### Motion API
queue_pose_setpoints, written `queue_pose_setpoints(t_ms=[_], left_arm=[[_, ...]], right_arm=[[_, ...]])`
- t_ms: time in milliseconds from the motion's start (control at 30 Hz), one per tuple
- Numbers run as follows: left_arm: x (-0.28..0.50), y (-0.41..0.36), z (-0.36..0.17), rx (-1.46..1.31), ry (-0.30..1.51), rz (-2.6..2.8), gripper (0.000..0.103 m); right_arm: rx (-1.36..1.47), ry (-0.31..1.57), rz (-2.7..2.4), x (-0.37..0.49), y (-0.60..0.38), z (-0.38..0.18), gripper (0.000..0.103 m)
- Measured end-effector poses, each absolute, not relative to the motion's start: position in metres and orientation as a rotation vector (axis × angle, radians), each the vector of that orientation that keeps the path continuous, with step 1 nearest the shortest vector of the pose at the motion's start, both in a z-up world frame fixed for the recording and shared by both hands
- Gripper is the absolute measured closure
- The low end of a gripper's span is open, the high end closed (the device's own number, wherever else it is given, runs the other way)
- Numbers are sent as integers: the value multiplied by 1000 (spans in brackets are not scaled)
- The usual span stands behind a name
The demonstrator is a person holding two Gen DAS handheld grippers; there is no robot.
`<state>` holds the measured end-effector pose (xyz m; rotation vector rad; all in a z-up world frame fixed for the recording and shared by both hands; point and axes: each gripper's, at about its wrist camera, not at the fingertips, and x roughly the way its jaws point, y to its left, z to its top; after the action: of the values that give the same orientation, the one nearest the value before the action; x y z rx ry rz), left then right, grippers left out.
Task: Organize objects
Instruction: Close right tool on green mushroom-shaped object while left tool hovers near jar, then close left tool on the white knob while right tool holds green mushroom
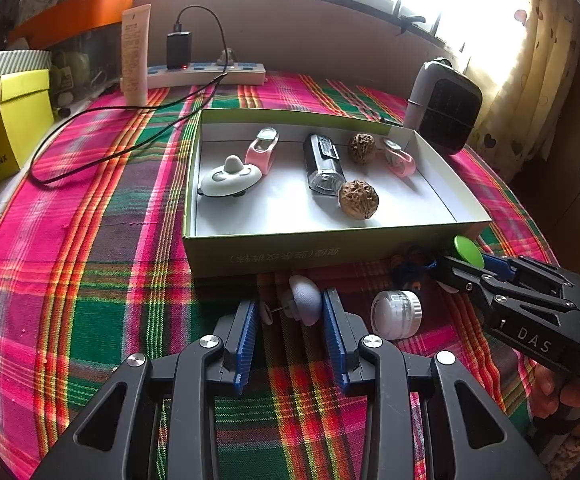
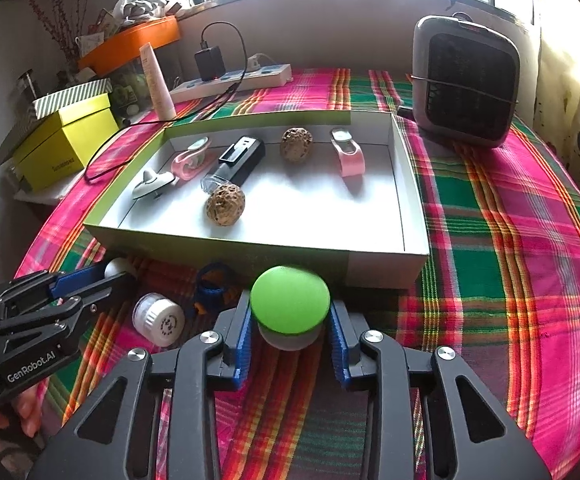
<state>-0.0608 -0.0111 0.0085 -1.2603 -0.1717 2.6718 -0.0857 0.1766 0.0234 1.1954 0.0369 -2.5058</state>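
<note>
A shallow green-and-white box [image 1: 321, 254] [image 2: 385, 270] holds two walnuts [image 1: 358, 199], two pink clips [image 1: 262, 152], a black device [image 1: 321, 162] and a white knob-shaped item [image 1: 230, 178]. My left gripper [image 1: 293, 318] is around a small white mushroom-shaped pin [image 1: 305, 300] in front of the box; its right pad touches it, the left stands apart. My right gripper [image 2: 290, 328] is shut on a green-topped round object [image 2: 290, 300], also in the left wrist view [image 1: 467, 251]. A white round jar [image 1: 395, 314] [image 2: 158, 319] and a blue-orange strap [image 2: 214, 286] lie between the grippers.
A plaid cloth [image 1: 90, 280] covers the round table. A grey fan heater [image 2: 463, 80] stands back right. A power strip [image 1: 206, 74] with charger and black cable, a white tube [image 1: 134, 54] and a yellow box [image 1: 8, 128] are at the back left.
</note>
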Motion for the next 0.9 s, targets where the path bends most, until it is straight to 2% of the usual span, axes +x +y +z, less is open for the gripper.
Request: queue_pose_setpoints(t_ms=[100,233,400,467,900], left_arm=[[-61,-11,9,-1261,-171,2672,73],[-61,-11,9,-1261,-171,2672,73],[-61,-12,8,-1260,-171,2672,73],[-61,-12,9,-1261,-172,2672,73],[-61,-12,8,-1262,-173,2674,73]], right_arm=[[1192,40,-2512,-85,177,23,71],[1180,37,-2518,-83,177,24,80],[1180,35,-2518,-84,177,24,81],[1178,34,-2519,-83,177,24,84],[1165,21,-2525,-82,178,26,85]])
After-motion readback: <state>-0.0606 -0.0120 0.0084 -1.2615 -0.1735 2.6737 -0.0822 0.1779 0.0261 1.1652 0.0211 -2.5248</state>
